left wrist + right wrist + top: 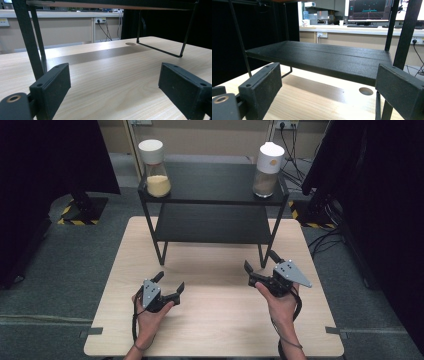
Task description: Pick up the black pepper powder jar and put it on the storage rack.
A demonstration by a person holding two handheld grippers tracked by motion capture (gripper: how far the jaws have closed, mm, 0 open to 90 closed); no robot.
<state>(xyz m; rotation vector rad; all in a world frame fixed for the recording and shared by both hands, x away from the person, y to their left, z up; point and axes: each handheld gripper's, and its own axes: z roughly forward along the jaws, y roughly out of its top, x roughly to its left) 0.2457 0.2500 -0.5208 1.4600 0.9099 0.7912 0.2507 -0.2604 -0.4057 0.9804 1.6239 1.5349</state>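
— Near the counter's [215,330] front edge, what is seen?
— The left hand-held gripper [170,286] and right hand-held gripper [261,262] are held released, jaws spread, nothing grasped.
— And beyond?
— A black shelf [212,222] toward the far edge; two jars [156,167] are stood on top.

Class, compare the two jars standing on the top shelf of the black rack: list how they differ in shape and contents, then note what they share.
The left jar flares wider toward its base, while the right jar runs nearly straight. The left jar holds a pale yellow filling low down; the right jar holds a duller brownish one. The right jar's white cap bears a small orange mark; the left jar's cap is plain. Both stand upright on the rack, clear-bodied with white caps.
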